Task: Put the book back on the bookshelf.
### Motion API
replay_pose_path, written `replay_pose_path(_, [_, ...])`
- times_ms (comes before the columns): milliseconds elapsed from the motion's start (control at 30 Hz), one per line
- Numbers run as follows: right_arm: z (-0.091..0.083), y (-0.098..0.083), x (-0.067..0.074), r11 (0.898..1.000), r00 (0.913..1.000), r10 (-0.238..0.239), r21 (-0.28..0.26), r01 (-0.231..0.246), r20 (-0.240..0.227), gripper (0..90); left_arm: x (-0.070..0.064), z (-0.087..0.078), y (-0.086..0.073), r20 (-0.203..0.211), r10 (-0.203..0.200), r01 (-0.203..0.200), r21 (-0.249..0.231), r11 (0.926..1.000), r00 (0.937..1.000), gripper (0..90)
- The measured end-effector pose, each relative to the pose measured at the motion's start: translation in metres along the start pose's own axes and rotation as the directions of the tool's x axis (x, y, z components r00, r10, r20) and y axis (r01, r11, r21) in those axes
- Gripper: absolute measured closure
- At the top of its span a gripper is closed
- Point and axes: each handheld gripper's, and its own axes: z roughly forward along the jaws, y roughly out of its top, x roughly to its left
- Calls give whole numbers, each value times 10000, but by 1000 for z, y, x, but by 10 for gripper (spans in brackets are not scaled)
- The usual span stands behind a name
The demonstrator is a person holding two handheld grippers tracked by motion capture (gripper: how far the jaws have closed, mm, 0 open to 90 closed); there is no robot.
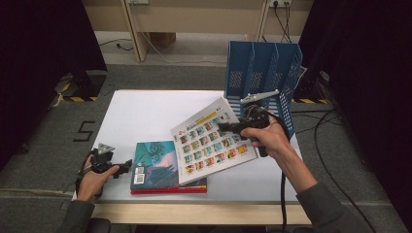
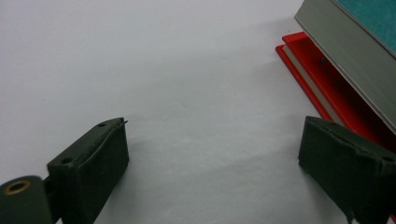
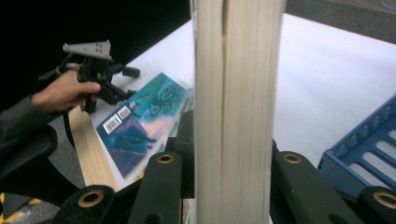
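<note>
My right gripper (image 1: 229, 127) is shut on a thin white book (image 1: 209, 145) whose cover carries a grid of small colour pictures; the book hangs tilted above the table. In the right gripper view its cream page edge (image 3: 238, 93) stands upright between the black fingers (image 3: 161, 179). A teal book (image 1: 153, 162) lies on a red book (image 1: 167, 191) near the front edge, partly under the lifted one. My left gripper (image 1: 127, 166) rests low on the table just left of that stack, open, with bare white table between its jaws (image 2: 215, 140). The red book (image 2: 327, 79) lies beside its right jaw.
A blue mesh file rack (image 1: 262, 77) with upright slots stands at the back right of the white table (image 1: 145, 111), just behind the right hand. Cables trail over the floor at right. The rack's corner (image 3: 364, 154) is near the held book.
</note>
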Motion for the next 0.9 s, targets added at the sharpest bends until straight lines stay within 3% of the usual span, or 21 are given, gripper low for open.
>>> replay_pose_path(100, [-10,1,-1,9999,9999,108,5,-108,8,729,0,0,0,4,26,-26,28,10000,10000,70])
replay_pose_path(400, [-44,14,4,9971,9953,-421,673,363,872,728,0,0,0,-12,22,-22,25,10000,10000,65])
replay_pose_path(500, [-53,21,16,9862,9826,-1138,1365,938,1467,724,0,0,0,-15,19,-19,19,10000,10000,64])
replay_pose_path(600, [-53,20,14,9808,9685,-1348,1675,1003,2093,716,0,0,0,-14,22,-22,13,10000,10000,64])
replay_pose_path(900, [-57,16,10,9814,9696,-1135,1768,754,2166,725,0,1,0,-13,15,-15,38,10000,10000,58])
